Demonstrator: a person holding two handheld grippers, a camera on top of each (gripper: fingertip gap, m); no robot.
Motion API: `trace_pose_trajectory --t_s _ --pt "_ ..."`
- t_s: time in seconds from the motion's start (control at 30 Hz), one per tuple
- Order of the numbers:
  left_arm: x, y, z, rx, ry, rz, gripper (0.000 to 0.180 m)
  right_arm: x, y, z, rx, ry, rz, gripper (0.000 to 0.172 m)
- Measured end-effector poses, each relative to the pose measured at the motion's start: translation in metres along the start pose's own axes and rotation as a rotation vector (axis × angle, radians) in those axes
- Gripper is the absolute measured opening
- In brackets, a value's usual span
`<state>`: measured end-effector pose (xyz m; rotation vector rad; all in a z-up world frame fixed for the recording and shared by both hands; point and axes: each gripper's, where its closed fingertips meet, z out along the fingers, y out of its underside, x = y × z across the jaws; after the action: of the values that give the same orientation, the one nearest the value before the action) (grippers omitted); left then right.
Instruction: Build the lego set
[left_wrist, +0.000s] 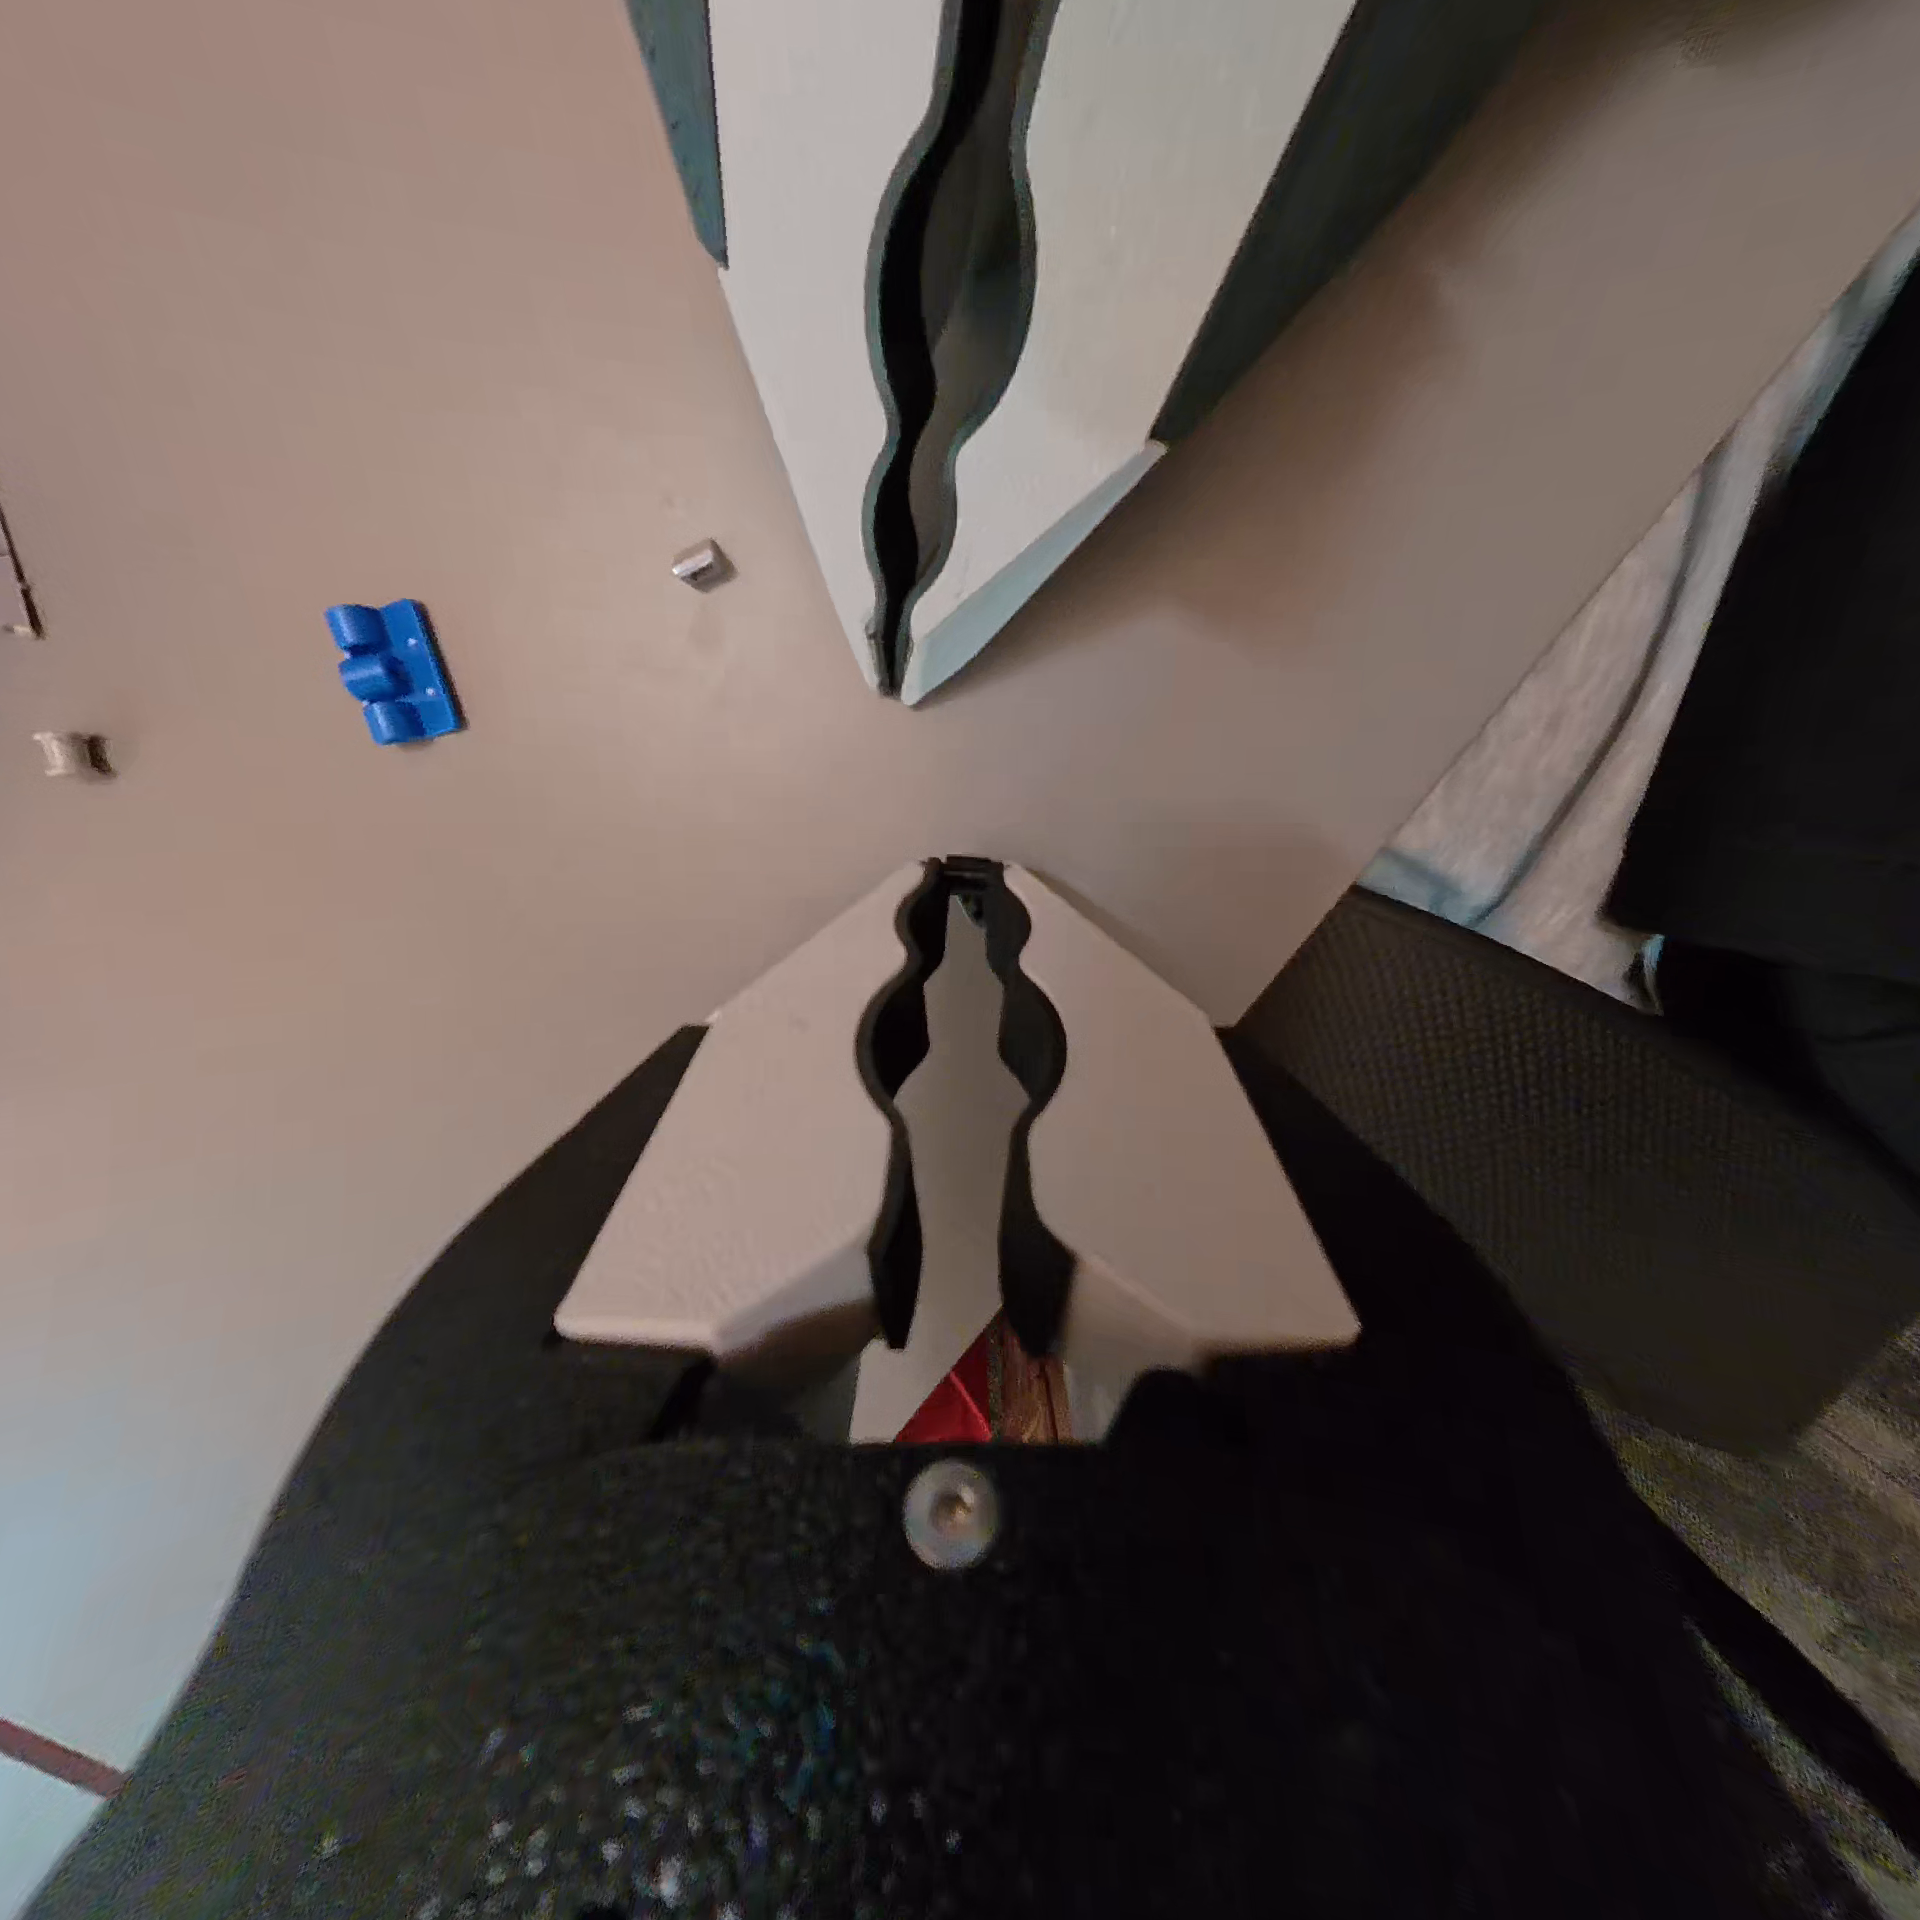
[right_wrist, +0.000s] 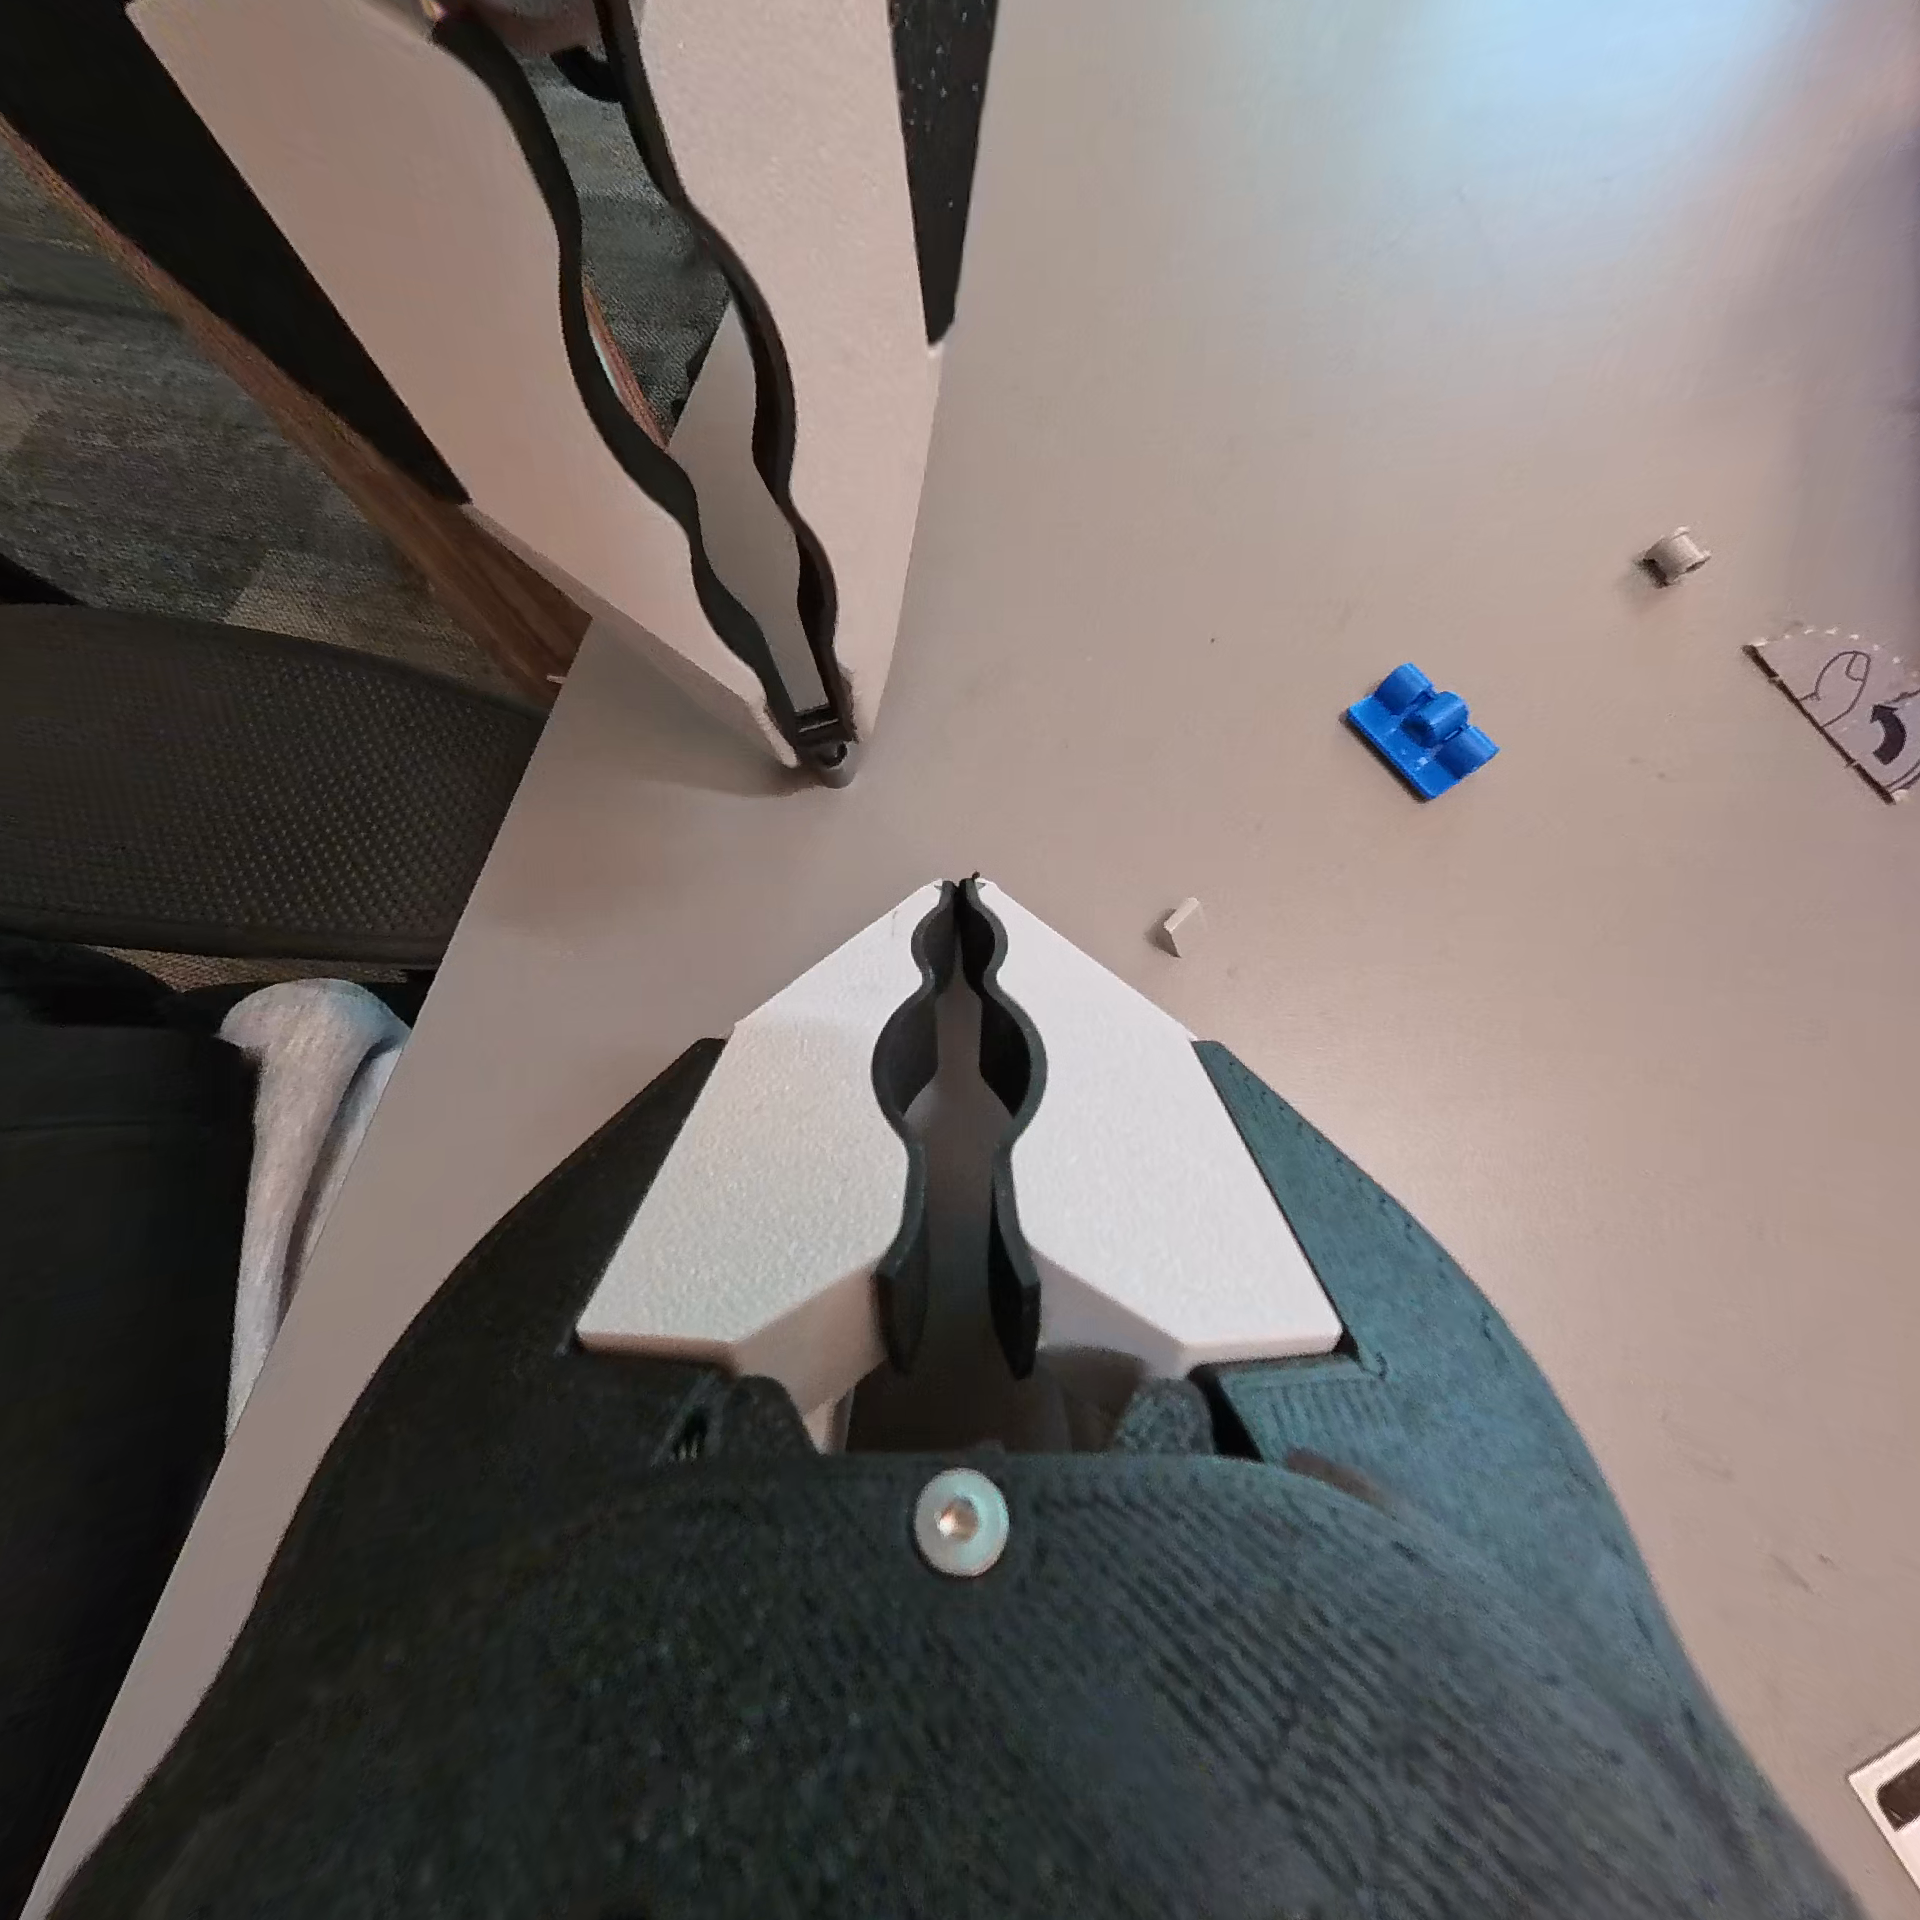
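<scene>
My left gripper (left_wrist: 962, 871) is shut on a small black part (left_wrist: 966, 868), held just above the beige table (left_wrist: 520, 987). In the right wrist view the same gripper (right_wrist: 821, 732) comes in from the upper left. There the black part (right_wrist: 816, 722) sits between its tips, with a small grey round piece (right_wrist: 837, 771) just below it. My right gripper (right_wrist: 961, 888) is shut, its tips meeting, low over the table a short way from the left one. It also shows in the left wrist view (left_wrist: 889, 675), at the top.
A blue hinge-like part (left_wrist: 395, 673) (right_wrist: 1421, 730) lies on the table. A small grey block (left_wrist: 698, 564) (right_wrist: 1177, 923) and a pale spool (left_wrist: 71, 753) (right_wrist: 1675, 556) lie nearby. A printed card (right_wrist: 1849, 717) lies at the right. A black mesh chair (left_wrist: 1558, 1122) (right_wrist: 208, 779) stands past the table edge. Left and right tips are no more than a few centimetres apart.
</scene>
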<state>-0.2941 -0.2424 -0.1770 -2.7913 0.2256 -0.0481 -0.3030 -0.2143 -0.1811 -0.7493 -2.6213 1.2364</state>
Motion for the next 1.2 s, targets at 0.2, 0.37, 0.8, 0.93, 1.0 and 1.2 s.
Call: trace_pose_trajectory --t_s 0.2,0.37,0.8,0.93,1.0,1.2 --pt "0.0 0.002 0.002 -0.013 -0.057 -0.014 0.005 0.0 0.0 0.0 0.0 -0.005 0.005 0.0" --pt "0.0 0.001 0.003 0.101 -0.038 -0.082 0.005 0.001 0.0 0.001 0.0 -0.001 0.001 0.0" --pt "-0.011 -0.094 -0.058 1.007 -0.021 -0.274 0.005 -0.008 -0.02 -0.073 0.322 0.209 0.009 0.022" --pt "0.011 -0.141 -0.059 1.169 -0.048 -0.162 0.005 -0.03 -0.026 -0.131 0.579 0.268 0.164 0.032" --pt "0.024 -0.162 -0.052 1.174 -0.092 -0.082 0.005 -0.032 -0.016 -0.153 0.626 0.341 0.23 0.043" --pt "0.071 -0.208 -0.041 1.13 -0.425 0.363 0.005 -0.032 0.022 -0.209 0.701 0.547 0.389 0.048"
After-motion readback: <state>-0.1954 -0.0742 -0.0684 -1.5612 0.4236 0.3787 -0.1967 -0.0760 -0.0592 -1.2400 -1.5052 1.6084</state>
